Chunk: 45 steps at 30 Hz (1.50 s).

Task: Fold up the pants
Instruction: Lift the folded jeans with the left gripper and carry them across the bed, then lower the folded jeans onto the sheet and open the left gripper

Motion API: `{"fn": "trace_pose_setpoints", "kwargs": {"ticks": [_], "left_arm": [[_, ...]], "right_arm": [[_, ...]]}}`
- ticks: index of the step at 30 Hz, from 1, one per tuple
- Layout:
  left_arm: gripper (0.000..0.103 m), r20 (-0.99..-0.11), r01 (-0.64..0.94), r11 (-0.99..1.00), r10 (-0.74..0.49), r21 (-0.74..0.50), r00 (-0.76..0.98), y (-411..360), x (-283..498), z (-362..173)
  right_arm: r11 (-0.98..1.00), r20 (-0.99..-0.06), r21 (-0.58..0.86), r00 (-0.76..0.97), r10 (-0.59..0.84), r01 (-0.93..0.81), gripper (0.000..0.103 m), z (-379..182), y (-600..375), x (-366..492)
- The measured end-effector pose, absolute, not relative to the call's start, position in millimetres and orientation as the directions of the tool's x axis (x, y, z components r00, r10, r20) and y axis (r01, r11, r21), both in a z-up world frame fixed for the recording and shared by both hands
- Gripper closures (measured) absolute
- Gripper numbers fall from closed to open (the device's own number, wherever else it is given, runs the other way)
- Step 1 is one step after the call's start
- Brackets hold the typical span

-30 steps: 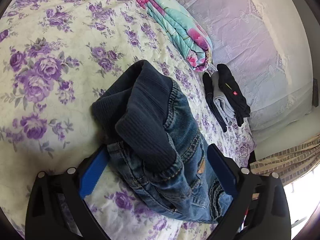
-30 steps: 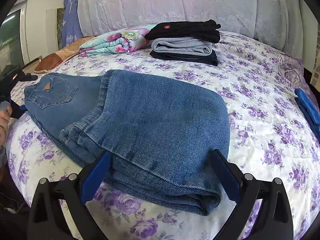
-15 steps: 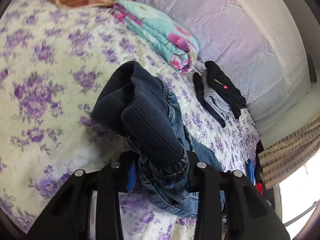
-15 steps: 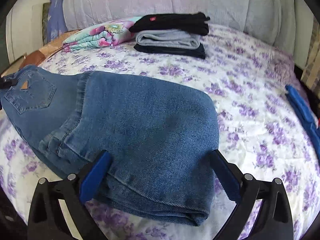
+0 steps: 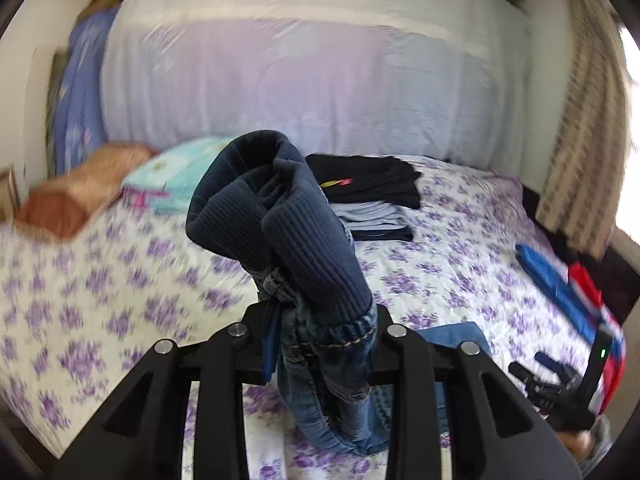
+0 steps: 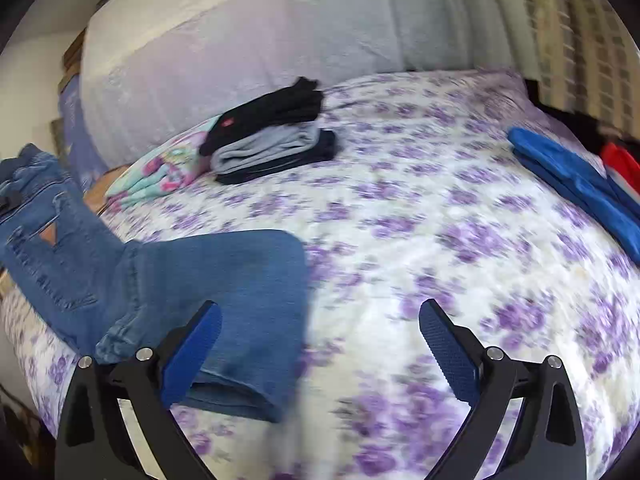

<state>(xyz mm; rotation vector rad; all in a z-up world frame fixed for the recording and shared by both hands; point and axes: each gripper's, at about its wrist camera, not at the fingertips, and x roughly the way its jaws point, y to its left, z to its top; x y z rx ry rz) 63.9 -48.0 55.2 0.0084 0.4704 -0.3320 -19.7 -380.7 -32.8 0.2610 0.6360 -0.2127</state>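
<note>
Left gripper (image 5: 320,344) fingers were clenched on the blue denim pants (image 6: 168,280), waistband end lifted at frame centre; legs lay lower left on the purple floral bed (image 6: 440,240). Right gripper (image 6: 320,344) was released, empty. Mid-fold; next likely laying the waistband over the legs.

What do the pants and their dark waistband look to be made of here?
Pants: blue denim, matte and faded, judging by the twill weave, stitched seams and back pocket. Waistband: dark navy ribbed knit, probably stretchy, shown by fine parallel ribs; it bunches above the left hand-held gripper, which is shut on the pants. The right hand-held gripper is open.
</note>
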Motion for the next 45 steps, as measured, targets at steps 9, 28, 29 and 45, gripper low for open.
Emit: {"fn": "trace_pose_setpoints", "kwargs": {"ticks": [9, 28, 29, 45], "left_arm": [[0.075, -0.558, 0.599, 0.76, -0.39, 0.254, 0.732, -244.8, 17.4, -8.8], [0.028, -0.565, 0.595, 0.8, -0.456, 0.079, 0.687, -176.7, 4.4, -19.1], [0.028, -0.57, 0.599, 0.797, -0.459, 0.074, 0.681, -175.2, 3.3, -21.8], [0.015, -0.543, 0.585, 0.811, -0.494, -0.006, 0.679, -145.4, 22.7, -7.0]], "right_arm": [[0.849, -0.601, 0.324, 0.784, -0.156, 0.417, 0.004, -45.3, -438.9, -55.9], [0.976, -0.444, 0.184, 0.896, -0.024, 0.117, 0.004, 57.6, -366.9, -9.5], [0.982, -0.456, 0.148, 0.889, -0.041, 0.121, 0.004, 55.8, -359.9, -5.8], [0.965, -0.646, 0.026, 0.741, -0.182, 0.26, 0.004, -23.6, -376.9, -25.3]]}}
